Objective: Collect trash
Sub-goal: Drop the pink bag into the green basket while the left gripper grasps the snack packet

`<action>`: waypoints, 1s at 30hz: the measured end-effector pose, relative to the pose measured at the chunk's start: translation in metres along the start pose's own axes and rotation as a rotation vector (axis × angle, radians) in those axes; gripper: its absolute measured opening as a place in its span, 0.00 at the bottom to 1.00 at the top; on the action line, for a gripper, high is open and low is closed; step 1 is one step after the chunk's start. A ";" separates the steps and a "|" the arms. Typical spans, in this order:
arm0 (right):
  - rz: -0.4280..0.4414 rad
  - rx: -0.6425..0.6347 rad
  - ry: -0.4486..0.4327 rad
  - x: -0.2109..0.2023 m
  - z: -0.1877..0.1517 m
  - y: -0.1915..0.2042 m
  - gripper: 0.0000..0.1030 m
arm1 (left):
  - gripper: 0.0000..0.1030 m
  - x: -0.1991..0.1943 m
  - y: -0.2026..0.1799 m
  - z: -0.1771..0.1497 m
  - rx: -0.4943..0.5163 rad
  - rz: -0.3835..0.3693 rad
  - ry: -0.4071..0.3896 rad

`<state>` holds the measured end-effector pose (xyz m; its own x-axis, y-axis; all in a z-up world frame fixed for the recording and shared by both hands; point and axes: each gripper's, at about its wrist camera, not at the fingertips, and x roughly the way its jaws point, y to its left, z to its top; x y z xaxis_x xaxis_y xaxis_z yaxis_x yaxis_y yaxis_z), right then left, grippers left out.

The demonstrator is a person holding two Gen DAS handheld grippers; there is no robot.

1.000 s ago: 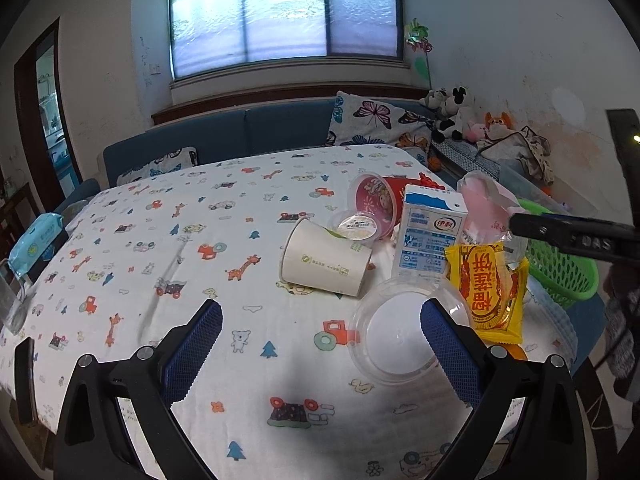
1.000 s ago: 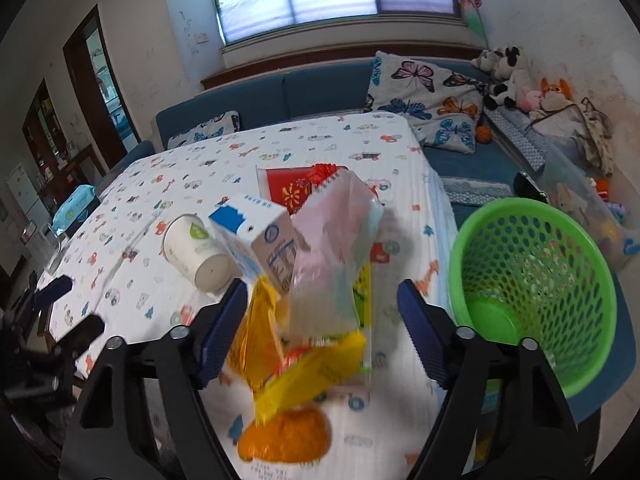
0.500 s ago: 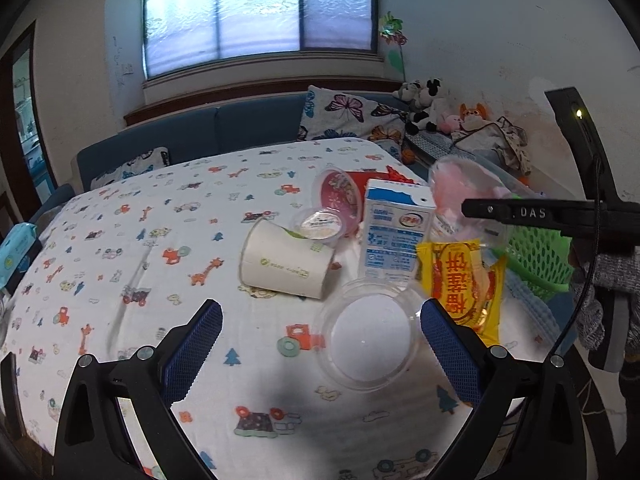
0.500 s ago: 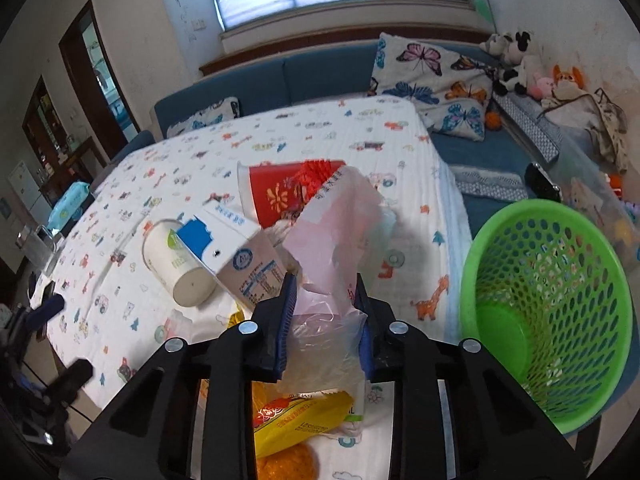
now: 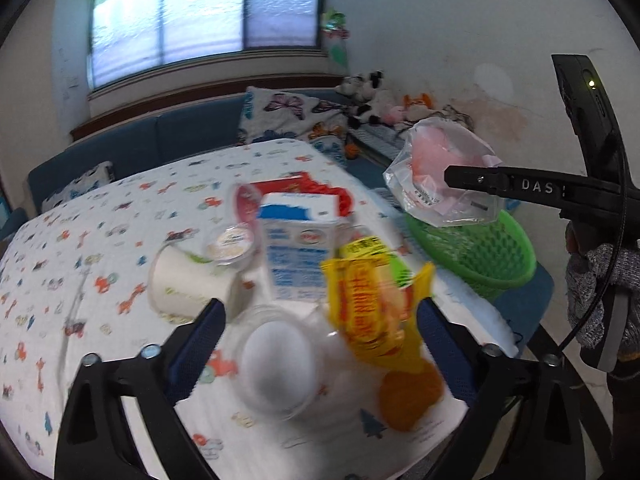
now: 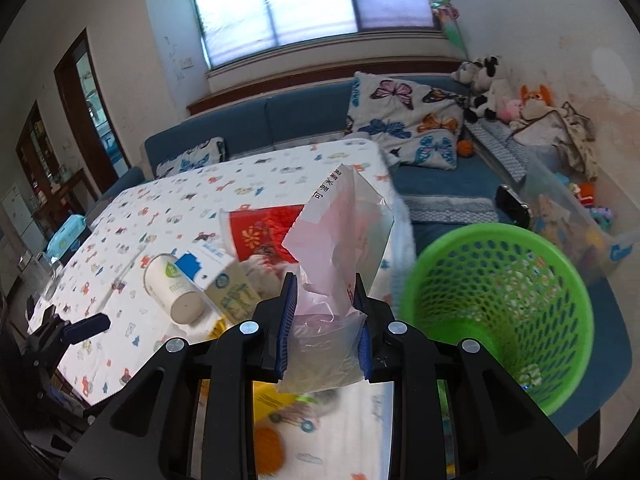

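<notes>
My right claw (image 6: 324, 328) is clamped on the pink plastic bag (image 6: 340, 236), held up just left of the green basket (image 6: 496, 304). My left claw (image 5: 320, 336), closing, straddles what looks like a blurred clear lid (image 5: 276, 364) on the surface (image 5: 80, 248), not gripping.

Basket (image 6: 496, 304) right of table (image 6: 168, 204), seemingly beside it

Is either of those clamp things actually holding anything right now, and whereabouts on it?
The right gripper is clamped on the crumpled lower end of a clear pink-tinted plastic bag. The left gripper, jaws closing, holds nothing yet; a yellow snack wrapper lies between them.
</notes>
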<state>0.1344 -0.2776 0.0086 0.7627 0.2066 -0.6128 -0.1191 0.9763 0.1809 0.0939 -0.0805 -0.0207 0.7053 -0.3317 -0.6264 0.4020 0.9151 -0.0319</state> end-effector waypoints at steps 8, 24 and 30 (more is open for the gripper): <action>-0.081 0.047 -0.005 -0.015 -0.014 -0.041 0.26 | 0.85 0.023 -0.034 -0.001 0.110 -0.074 0.056; -0.193 0.164 0.074 0.006 -0.046 -0.114 0.28 | 0.70 0.068 -0.038 0.005 0.177 -0.065 0.135; -0.201 0.155 0.072 0.006 -0.045 -0.114 0.27 | 0.48 0.070 -0.034 0.006 0.148 -0.114 0.146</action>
<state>0.1241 -0.3845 -0.0508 0.7136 0.0186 -0.7003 0.1337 0.9777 0.1622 0.1328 -0.1357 -0.0587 0.5627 -0.3846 -0.7317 0.5634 0.8262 -0.0011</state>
